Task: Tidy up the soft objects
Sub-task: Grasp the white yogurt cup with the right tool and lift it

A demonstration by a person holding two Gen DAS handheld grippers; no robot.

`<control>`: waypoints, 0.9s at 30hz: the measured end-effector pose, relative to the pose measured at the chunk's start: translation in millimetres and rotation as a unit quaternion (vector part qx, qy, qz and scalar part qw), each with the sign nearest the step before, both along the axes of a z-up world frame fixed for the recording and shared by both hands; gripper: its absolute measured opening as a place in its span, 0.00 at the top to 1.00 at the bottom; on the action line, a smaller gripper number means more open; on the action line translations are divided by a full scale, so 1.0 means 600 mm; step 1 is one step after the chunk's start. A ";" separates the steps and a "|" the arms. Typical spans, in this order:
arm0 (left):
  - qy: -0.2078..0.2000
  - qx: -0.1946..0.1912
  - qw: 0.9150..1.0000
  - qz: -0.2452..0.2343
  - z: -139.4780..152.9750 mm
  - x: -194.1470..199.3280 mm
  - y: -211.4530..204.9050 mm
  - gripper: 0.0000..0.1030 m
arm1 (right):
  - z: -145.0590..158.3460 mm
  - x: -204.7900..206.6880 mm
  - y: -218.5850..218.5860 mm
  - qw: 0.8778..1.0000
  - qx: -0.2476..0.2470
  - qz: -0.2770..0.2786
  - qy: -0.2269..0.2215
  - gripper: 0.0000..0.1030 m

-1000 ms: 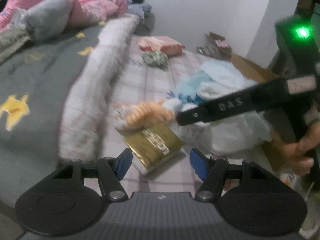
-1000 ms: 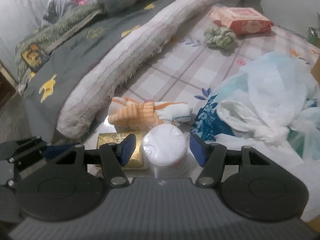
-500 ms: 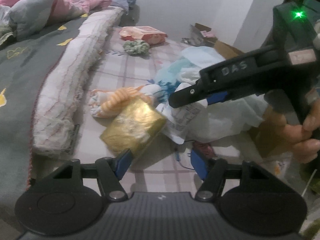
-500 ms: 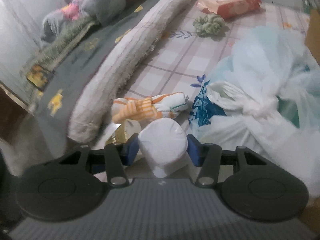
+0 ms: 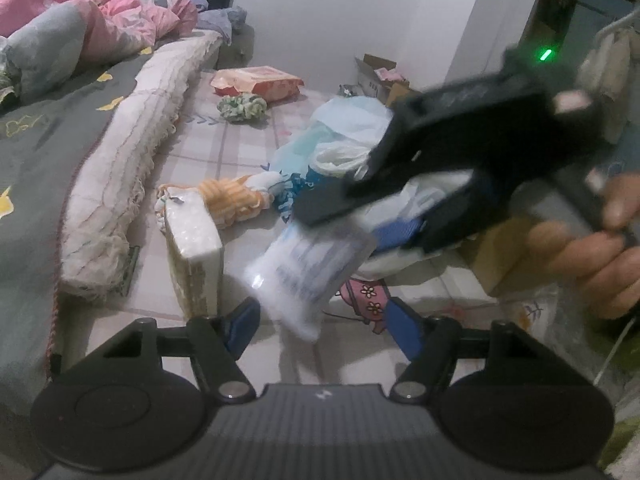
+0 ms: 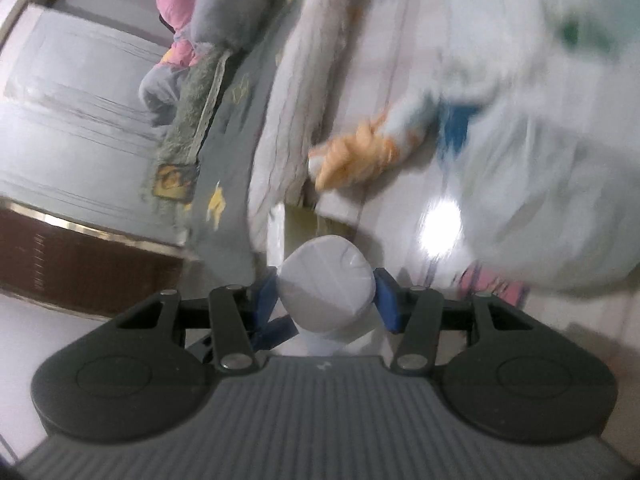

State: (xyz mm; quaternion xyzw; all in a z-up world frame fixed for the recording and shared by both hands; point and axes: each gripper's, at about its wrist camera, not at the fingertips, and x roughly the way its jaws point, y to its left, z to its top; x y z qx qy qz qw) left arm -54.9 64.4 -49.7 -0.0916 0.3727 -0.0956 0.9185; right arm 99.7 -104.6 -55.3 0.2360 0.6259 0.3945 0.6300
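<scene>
The mattress edge [image 5: 120, 184] runs along the left of the floor [image 5: 248, 152]. A foil-wrapped block [image 5: 196, 256] stands on the floor beside that edge, with a knitted soft toy [image 5: 232, 200] directly behind it. To the right of the toy lies a heap of plastic bags [image 5: 344, 140]. Farther back, a scrunchie [image 5: 242, 106] rests on the floor with a flat packet [image 5: 256, 82] behind it. Bedding [image 5: 80, 40] is piled on the bed at far left.

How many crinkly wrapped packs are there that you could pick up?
3. A white pack is pinched in the right gripper. A gold-sided pack stands on the mat near the open left gripper. A pink pack lies far back. The bags could hide more.
</scene>
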 end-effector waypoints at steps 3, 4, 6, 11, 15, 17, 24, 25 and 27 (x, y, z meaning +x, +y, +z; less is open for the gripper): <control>0.019 -0.014 1.000 0.010 -0.007 -0.003 0.007 0.34 | -0.034 -0.004 -0.003 0.999 0.007 -0.014 0.039 0.51; 0.027 -0.018 0.999 0.013 -0.012 -0.003 0.008 0.35 | -0.044 -0.008 -0.006 0.999 0.003 -0.018 0.046 0.51; 0.038 -0.021 0.999 0.016 -0.018 -0.003 0.008 0.37 | -0.057 -0.015 -0.011 0.998 -0.002 -0.028 0.053 0.51; 0.027 -0.010 1.000 0.005 -0.017 -0.005 -0.004 0.37 | -0.068 -0.018 -0.032 0.997 -0.021 -0.059 0.043 0.46; 0.028 -0.004 1.000 -0.007 -0.018 -0.001 -0.017 0.37 | -0.075 -0.024 -0.048 0.996 -0.031 -0.075 0.046 0.46; 0.027 0.003 1.000 -0.011 -0.019 0.002 -0.022 0.37 | -0.071 -0.030 -0.057 0.995 -0.037 -0.082 0.039 0.44; 0.023 0.061 0.998 -0.016 -0.032 0.007 -0.035 0.31 | -0.021 -0.043 -0.070 0.995 -0.063 -0.064 -0.050 0.32; 0.022 0.070 0.997 -0.018 -0.033 0.008 -0.036 0.30 | -0.012 -0.047 -0.063 0.994 -0.067 -0.050 -0.066 0.31; 0.016 0.089 0.996 -0.022 -0.039 0.013 -0.038 0.27 | -0.003 -0.044 -0.061 0.993 -0.071 -0.031 -0.085 0.28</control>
